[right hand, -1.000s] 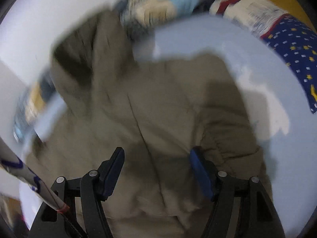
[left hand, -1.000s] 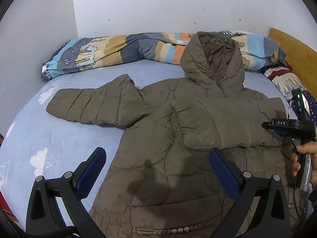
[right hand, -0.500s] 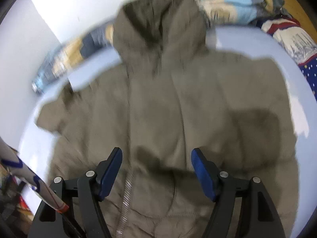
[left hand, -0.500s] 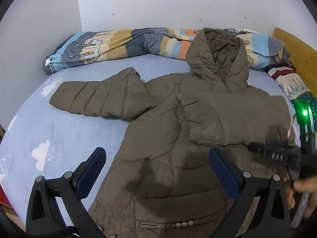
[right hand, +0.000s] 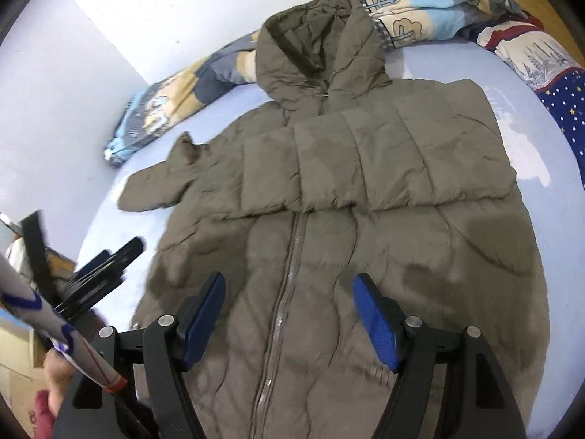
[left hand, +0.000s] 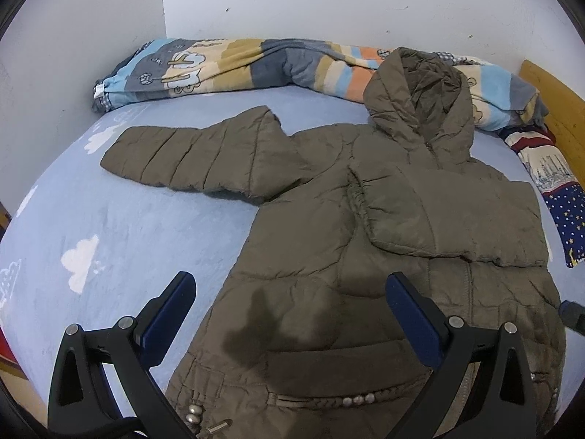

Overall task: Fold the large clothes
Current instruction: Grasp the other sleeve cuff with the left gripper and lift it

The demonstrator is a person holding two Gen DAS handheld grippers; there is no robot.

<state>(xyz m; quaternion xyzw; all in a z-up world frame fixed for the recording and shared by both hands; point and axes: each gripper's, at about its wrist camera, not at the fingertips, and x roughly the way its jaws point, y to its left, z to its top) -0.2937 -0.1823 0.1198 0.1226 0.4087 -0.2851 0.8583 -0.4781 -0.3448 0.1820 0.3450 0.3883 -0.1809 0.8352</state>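
My left gripper (left hand: 290, 316) hangs with jaws wide and empty above the lower front of the brown hooded puffer jacket (left hand: 384, 219). The jacket lies zip-up on the blue cloud-print bedsheet (left hand: 120, 226), one sleeve (right hand: 369, 157) folded across its chest, the other sleeve (left hand: 190, 157) stretched sideways. My right gripper (right hand: 289, 314) is spread too, nothing between its blue pads (right hand: 373, 318), over the zipper (right hand: 289, 281).

I see a bed with a light blue sheet (left hand: 153, 226) printed with white clouds, set into a corner of white walls (left hand: 292, 0). Along the far wall lies a rolled striped quilt (left hand: 234, 66) in blue, tan, grey and orange. A dark blue starry fabric (right hand: 563, 109) sits beside a wooden headboard (left hand: 555, 109).
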